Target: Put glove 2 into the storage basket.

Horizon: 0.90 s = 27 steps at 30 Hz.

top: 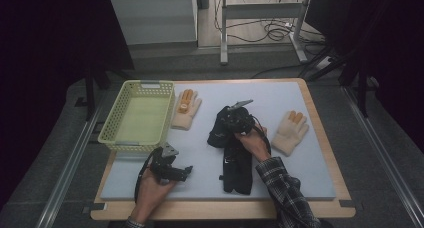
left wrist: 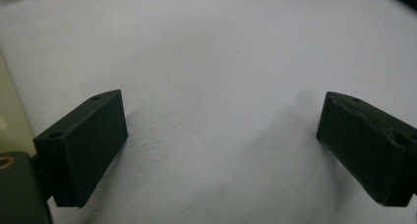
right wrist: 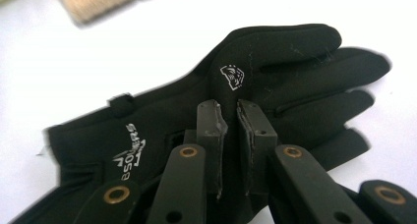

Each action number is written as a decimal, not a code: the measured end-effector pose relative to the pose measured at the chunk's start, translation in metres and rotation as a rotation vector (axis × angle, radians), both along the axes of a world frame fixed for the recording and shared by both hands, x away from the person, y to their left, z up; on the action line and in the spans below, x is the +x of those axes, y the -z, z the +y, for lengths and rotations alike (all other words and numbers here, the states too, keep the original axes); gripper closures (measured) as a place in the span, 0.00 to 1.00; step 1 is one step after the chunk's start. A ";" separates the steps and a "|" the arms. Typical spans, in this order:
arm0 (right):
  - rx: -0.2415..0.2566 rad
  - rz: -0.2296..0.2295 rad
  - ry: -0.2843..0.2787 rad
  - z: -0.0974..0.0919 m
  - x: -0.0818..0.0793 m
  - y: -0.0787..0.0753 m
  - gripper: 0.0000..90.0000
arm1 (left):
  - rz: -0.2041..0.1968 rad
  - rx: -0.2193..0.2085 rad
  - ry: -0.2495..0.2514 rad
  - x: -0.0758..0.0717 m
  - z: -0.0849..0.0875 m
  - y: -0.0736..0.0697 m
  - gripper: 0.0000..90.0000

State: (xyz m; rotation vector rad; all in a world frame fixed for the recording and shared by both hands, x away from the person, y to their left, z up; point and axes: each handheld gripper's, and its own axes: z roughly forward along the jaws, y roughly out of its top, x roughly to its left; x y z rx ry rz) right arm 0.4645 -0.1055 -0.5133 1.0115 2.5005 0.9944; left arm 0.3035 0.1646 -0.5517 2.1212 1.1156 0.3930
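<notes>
Black glove (right wrist: 206, 116) flat on the bench (top: 300, 153) mat, directly under the right gripper (right wrist: 231, 111), jaws nearly closed, pinching its back fabric. Left gripper (left wrist: 221, 130) wide open over bare mat, well apart.

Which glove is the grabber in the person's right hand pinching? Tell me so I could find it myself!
Start at the big pale mat on the wooden table, with the yellow basket at its left. Near the mat's middle lies the black glove under the right gripper, whose jaws are nearly shut over it. It bears white logos, while the two cream gloves have orange fingertips.
</notes>
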 end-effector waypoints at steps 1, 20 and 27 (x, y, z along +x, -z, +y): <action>0.012 -0.006 -0.004 -0.002 -0.001 -0.004 0.89 | 0.000 0.000 0.000 0.000 0.000 0.000 0.06; 0.116 -0.063 -0.131 -0.039 -0.103 -0.096 0.88 | 0.001 -0.004 -0.002 0.000 0.000 0.000 0.06; 0.075 -0.097 -0.151 -0.045 -0.130 -0.057 0.86 | -0.004 -0.004 -0.002 0.000 0.000 0.000 0.06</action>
